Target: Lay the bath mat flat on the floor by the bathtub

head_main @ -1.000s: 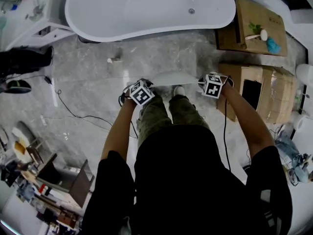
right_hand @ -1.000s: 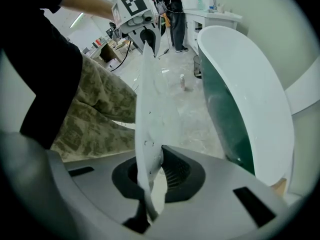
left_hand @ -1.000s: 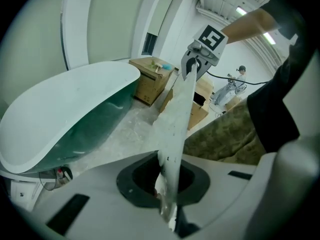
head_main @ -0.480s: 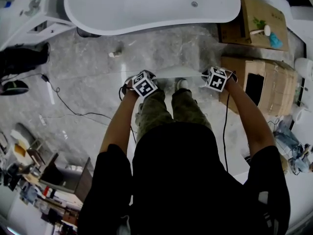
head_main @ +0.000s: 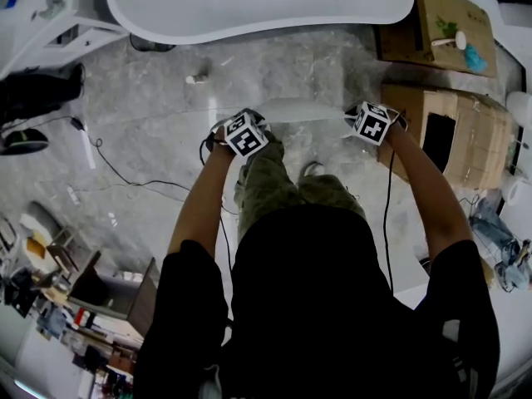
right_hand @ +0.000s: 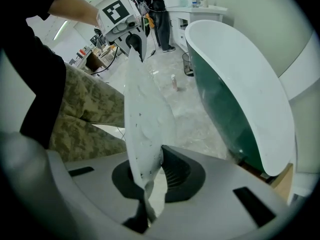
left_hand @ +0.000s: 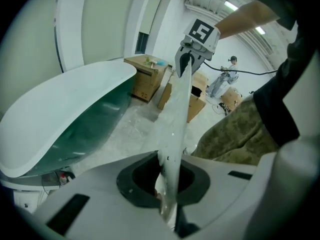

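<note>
The bath mat [head_main: 303,110], white and thin, hangs stretched as a strip between my two grippers, above the marble floor and short of the white bathtub [head_main: 258,7]. My left gripper [head_main: 252,123] is shut on its left end and my right gripper [head_main: 356,116] on its right end. In the left gripper view the mat [left_hand: 175,129] runs edge-on from my pinched jaws [left_hand: 167,199] up to the right gripper [left_hand: 192,54]. In the right gripper view the mat [right_hand: 145,119] sags from my jaws [right_hand: 145,194] toward the left gripper [right_hand: 125,31], with the tub [right_hand: 240,89] to the right.
Two cardboard boxes [head_main: 449,131] [head_main: 432,23] stand to the right of the mat. A black cable [head_main: 125,185] and a small bottle [head_main: 195,79] lie on the floor at left. Cluttered shelves [head_main: 75,281] fill the lower left. Another person [right_hand: 159,14] stands beyond the tub's end.
Both grippers have carried the stretched mat a little toward the bathtub and lower. The person's feet have shifted under it.
</note>
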A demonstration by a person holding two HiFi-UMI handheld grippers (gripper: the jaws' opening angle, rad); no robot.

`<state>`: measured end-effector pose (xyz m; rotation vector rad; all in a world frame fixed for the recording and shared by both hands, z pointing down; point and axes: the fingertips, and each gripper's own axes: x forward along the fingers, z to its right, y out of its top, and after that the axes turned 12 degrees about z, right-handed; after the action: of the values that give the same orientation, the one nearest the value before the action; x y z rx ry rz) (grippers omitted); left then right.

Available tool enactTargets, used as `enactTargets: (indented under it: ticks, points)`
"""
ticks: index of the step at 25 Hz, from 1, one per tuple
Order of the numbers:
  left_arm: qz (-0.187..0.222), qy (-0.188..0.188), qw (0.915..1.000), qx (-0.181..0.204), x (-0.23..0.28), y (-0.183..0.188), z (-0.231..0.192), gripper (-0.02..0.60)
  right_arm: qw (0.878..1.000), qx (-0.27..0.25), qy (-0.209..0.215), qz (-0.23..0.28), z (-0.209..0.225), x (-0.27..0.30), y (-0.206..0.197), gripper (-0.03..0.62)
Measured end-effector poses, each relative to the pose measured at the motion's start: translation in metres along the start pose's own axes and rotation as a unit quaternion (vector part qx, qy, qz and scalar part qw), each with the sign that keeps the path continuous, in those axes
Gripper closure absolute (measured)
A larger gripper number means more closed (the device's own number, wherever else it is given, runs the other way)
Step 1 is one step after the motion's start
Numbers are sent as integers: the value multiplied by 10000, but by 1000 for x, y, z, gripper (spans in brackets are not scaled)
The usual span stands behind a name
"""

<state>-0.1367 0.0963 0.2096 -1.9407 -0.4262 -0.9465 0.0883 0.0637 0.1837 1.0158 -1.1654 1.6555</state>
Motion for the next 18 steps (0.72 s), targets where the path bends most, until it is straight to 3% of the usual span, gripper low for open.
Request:
enactTargets:
  ticks: [7, 12, 18]
  points:
    - [-284, 120, 9995, 102, 29, -19, 1, 557, 9998, -150, -12, 149, -10, 34, -22, 562]
    - [-544, -56, 9983, 200, 72, -42, 6, 557, 9987, -429, -1, 259, -18, 74, -55, 562]
    - [-677, 22, 9967, 446, 130, -65, -5, 558, 9981, -440, -86, 427, -3, 130, -90, 562]
